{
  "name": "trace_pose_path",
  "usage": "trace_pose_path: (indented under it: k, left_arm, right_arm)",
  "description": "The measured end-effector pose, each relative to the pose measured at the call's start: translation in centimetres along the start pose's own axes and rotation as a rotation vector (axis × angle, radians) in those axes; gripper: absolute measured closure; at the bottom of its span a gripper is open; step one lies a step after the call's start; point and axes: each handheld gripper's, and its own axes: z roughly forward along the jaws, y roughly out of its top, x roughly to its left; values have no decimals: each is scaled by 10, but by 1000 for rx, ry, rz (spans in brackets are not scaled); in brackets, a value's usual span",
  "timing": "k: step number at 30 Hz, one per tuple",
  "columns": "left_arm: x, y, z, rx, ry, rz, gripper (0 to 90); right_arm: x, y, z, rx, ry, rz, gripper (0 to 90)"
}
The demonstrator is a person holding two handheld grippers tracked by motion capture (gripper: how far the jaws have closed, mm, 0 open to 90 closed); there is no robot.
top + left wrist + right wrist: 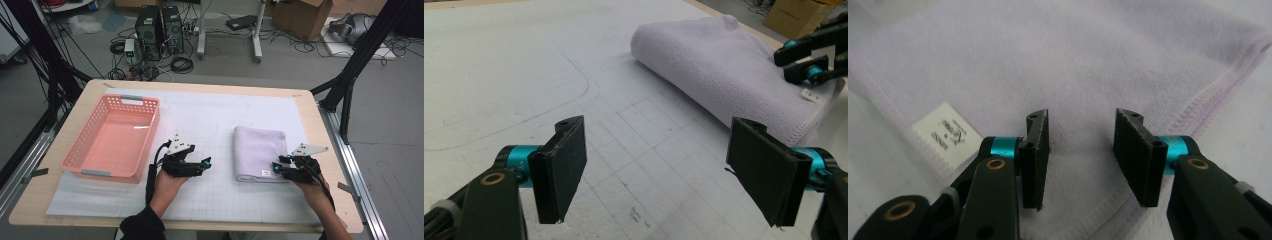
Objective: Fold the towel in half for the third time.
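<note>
Wooden tabletop (60, 200) carried a pink perforated plastic basket (114, 136) at left and a folded lavender terry towel (258, 151) right of centre. Left tool (204, 163) gaped over bare mat; right tool (1081, 150) hovered part-open over the towel's near corner, gripping nothing.

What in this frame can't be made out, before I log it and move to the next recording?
- Print on the small white label of the folded pale lilac towel: too small, right gripper view.
- Whether the right gripper touches the towel: its jaws stand apart over the hem, contact unclear.
- How many layers the towel has: the fold hides them, high view.
- Near inner wall of the pink plastic basket: hidden by its rim.
</note>
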Motion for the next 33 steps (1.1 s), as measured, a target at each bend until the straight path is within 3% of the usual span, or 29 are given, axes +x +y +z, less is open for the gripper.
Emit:
trace_pose_path:
  k: [5,8,18,23,28,33]
  left_arm:
    - [0,1,-4,-12,20,-5,205]
    - [0,1,-6,-18,12,-16,172]
    - [-3,3,-14,-43,-7,-23,155]
    - [-5,4,-23,-91,10,11,120]
    - [-6,5,-28,-84,29,-19,120]
    - [-9,4,-28,-83,11,-35,122]
  right_arm:
    - [-8,-14,-18,-26,-17,65,551]
    - [-7,-17,-35,-81,-13,92,512]
    - [13,-25,-63,-169,-43,55,181]
    - [23,-25,-71,-201,-46,34,181]
    - [28,-22,-78,-222,-43,14,180]
    - [30,-21,-77,-218,-40,10,180]
